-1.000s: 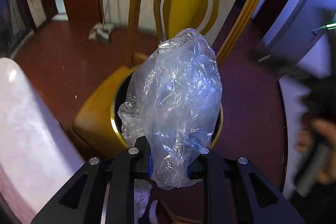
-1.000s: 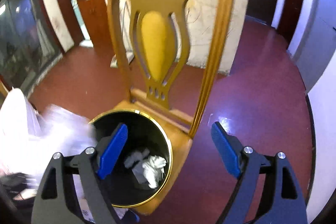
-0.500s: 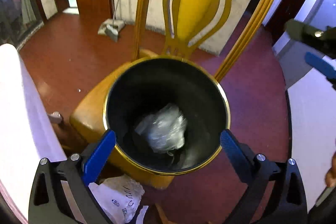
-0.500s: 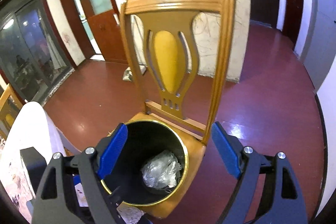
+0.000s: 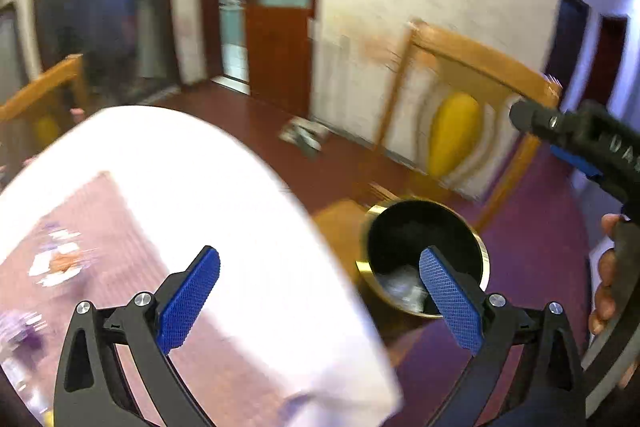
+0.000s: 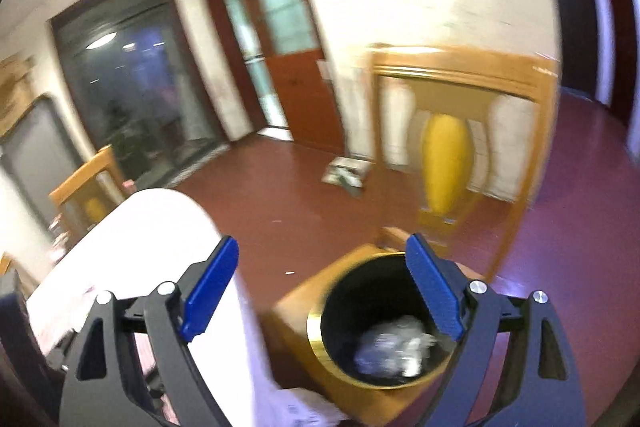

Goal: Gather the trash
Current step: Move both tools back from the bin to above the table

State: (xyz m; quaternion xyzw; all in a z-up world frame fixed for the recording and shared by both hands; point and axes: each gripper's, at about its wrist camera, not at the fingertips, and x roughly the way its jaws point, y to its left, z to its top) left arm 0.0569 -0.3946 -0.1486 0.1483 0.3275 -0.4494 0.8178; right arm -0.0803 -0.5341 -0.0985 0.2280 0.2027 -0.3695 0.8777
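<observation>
A black bin with a gold rim [image 5: 482,251] [image 6: 316,327] stands on the seat of a yellow wooden chair [image 5: 456,135] [image 6: 444,163]. A crumpled clear plastic bag [image 5: 400,287] [image 6: 392,347] lies inside it. My left gripper [image 5: 320,301] is open wide and empty, raised above the table edge and to the left of the bin. The jaws of my right gripper [image 6: 322,291] are opening with nothing between them, up over the near side of the bin. Blurred scraps [image 5: 56,263] lie on the pink tabletop.
A round table with a white cloth [image 5: 240,187] [image 6: 132,227] fills the left. A second chair [image 5: 44,95] [image 6: 86,187] stands behind it. A dustpan [image 5: 304,135] [image 6: 346,173] lies on the red floor by the wall. A hand [image 5: 604,287] holds the right gripper's handle.
The left gripper let go of the clear plastic bag, which dropped into the bin. Both grippers then rose and swung left, bringing the table into view.
</observation>
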